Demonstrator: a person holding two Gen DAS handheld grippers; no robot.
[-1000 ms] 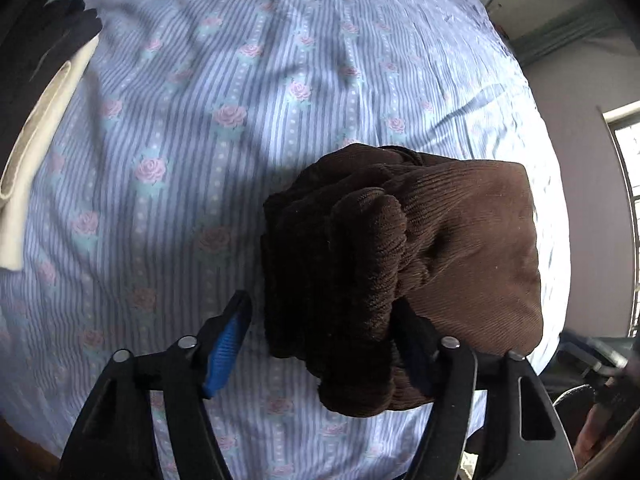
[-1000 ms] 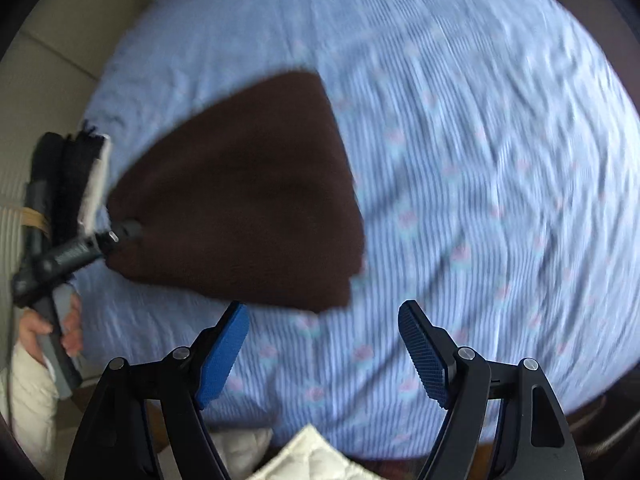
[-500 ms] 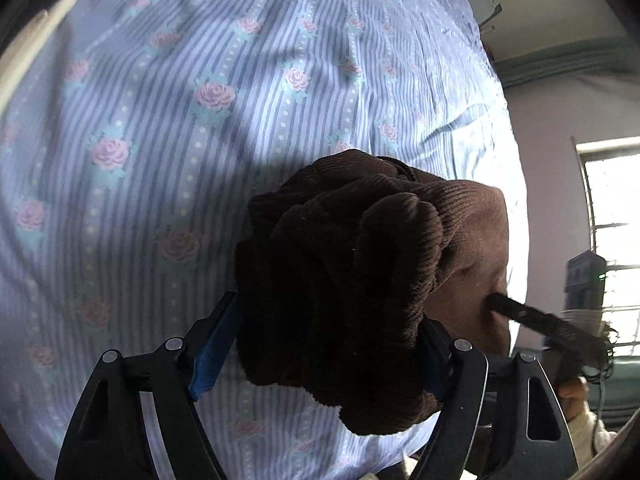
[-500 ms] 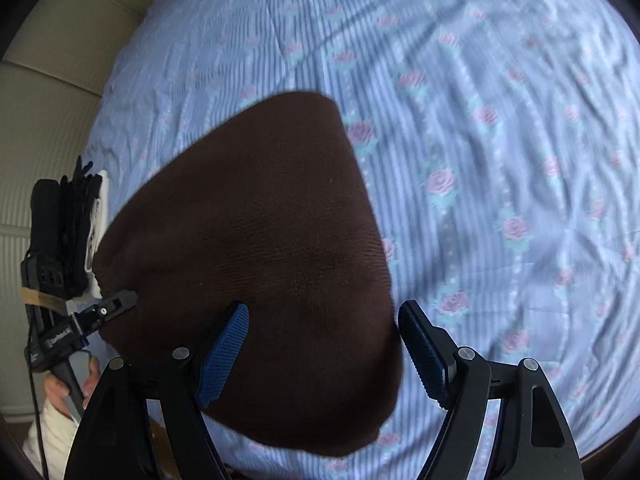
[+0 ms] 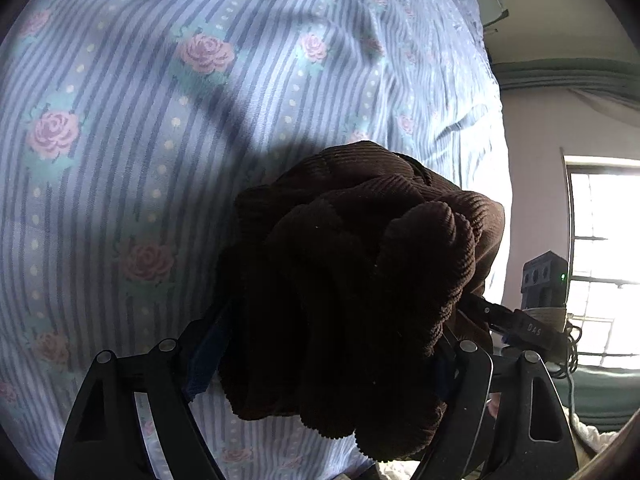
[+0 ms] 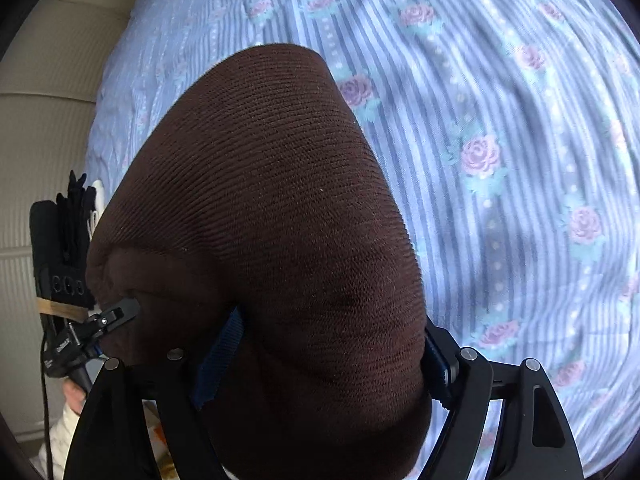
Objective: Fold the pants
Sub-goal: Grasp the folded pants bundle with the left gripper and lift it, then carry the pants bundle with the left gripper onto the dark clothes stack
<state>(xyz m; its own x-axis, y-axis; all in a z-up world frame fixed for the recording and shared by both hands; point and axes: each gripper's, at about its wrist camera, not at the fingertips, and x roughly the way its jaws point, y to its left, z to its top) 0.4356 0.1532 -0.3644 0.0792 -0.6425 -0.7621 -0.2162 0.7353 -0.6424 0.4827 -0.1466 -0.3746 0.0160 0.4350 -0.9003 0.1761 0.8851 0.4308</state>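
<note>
**sheetwatcher:** On the rose-striped bedsheet [image 5: 120, 140], brown corduroy pants [image 5: 360, 280] are seen bunched. Gripped?

**foldfan:** Not clamped. The left gripper [image 5: 328, 340] fingers [image 5: 204, 356] have just been opened wider around the bunch. The right gripper [image 6: 328, 344] is held wide, straddling the pants.

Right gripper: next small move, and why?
Probably close the right gripper on the brown corduroy pants: its jaws stand open astride the folded bundle, pads beside the cloth but not visibly pinching it.
</note>
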